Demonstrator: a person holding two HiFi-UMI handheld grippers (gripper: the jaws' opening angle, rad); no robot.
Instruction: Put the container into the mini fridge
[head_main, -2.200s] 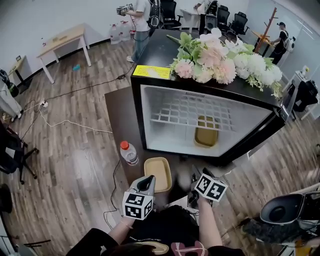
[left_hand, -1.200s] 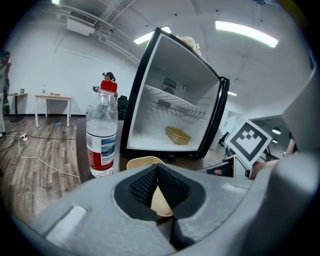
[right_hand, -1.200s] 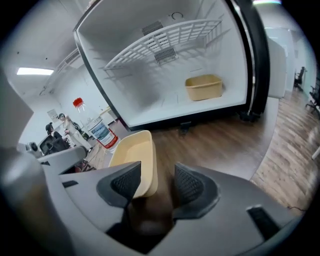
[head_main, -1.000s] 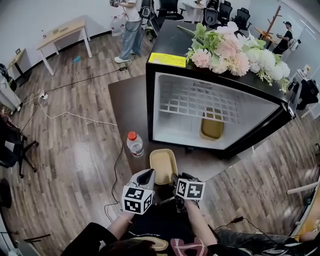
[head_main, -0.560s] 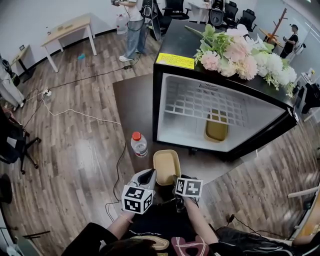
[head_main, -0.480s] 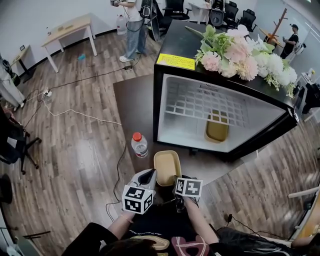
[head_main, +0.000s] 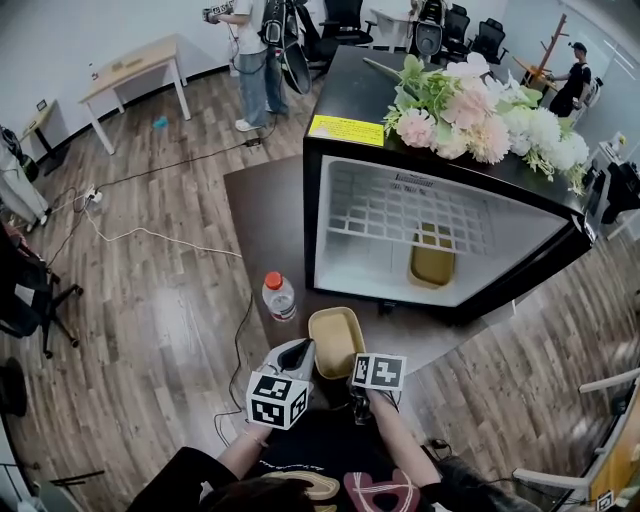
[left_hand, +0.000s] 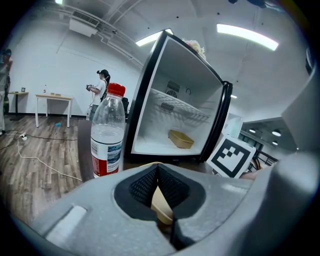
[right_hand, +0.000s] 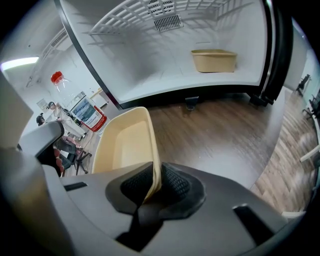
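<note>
The left gripper (left_hand: 159, 192) held the container (right_hand: 125, 145) rim, right gripper (right_hand: 152, 187) fingers closing on it; we judged a level lift best.

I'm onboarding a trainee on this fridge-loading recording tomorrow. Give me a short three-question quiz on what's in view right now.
1. True or false: the mini fridge is empty inside.
2. In the head view, what stands just left of the tan container on the table? A) a water bottle B) a mug C) a vase
3. Which grippers have that container's near rim between their jaws?

Key:
1. False: a second container lies on the fridge floor.
2. A.
3. Both: the left gripper grips it, and the right gripper has its jaws closing on it.
</note>
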